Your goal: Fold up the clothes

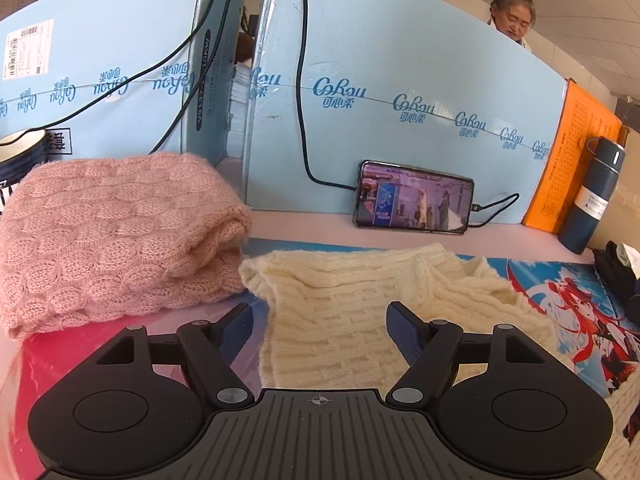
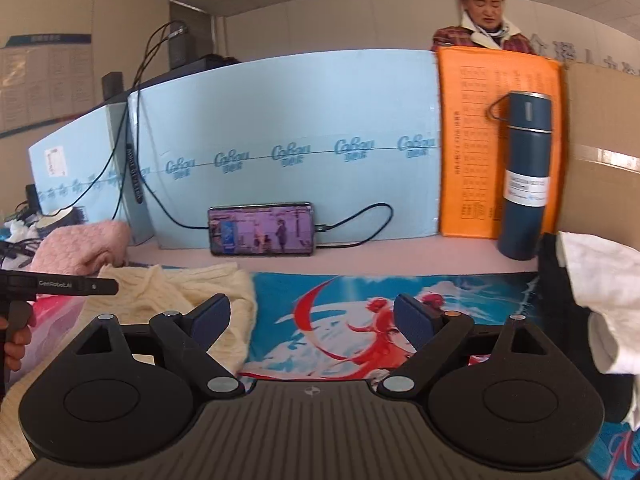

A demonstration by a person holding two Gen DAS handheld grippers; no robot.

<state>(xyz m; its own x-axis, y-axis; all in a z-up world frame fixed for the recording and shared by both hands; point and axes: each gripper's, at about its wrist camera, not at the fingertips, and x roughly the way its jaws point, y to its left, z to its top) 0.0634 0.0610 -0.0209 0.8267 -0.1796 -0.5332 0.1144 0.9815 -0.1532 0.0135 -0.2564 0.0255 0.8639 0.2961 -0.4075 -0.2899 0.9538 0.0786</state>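
- Centrally, in the left wrist view, the left gripper [image 1: 320,328] hangs low over a cream knit sweater [image 1: 360,312]; its fingers [image 1: 404,332] are spread wide, and the knit lies beneath the gap, with no pad pressing on it.
- To the left of the cream garment, a pink cable-knit sweater [image 1: 112,236] rests as a folded bundle on the worktop [image 1: 304,228], its folded edge just beside the cream one's edge.
- In the right wrist view, the right gripper [image 2: 316,320] has its fingers [image 2: 212,316] spread wide too, and nothing sits between them; below the gap lies a printed mat [image 2: 360,300] showing a red-haired cartoon figure.
- The cream sweater occupies the left part of that view, partly under the left finger, lying over the mat's left end.
- At the far left edge of the right wrist view, a black tool body and part of a hand [image 2: 16,344] are visible.
- At the back, light blue cartons [image 1: 400,80] form a wall; a phone [image 1: 414,198] with a lit screen leans against them, its cable plugged in.
- Farther right, a dark blue flask [image 2: 524,176] stands upright before an orange box [image 2: 468,140].
- White cloth [image 2: 596,280] over something dark fills the right edge.
- Behind the cartons, a person [image 2: 480,20] is visible.
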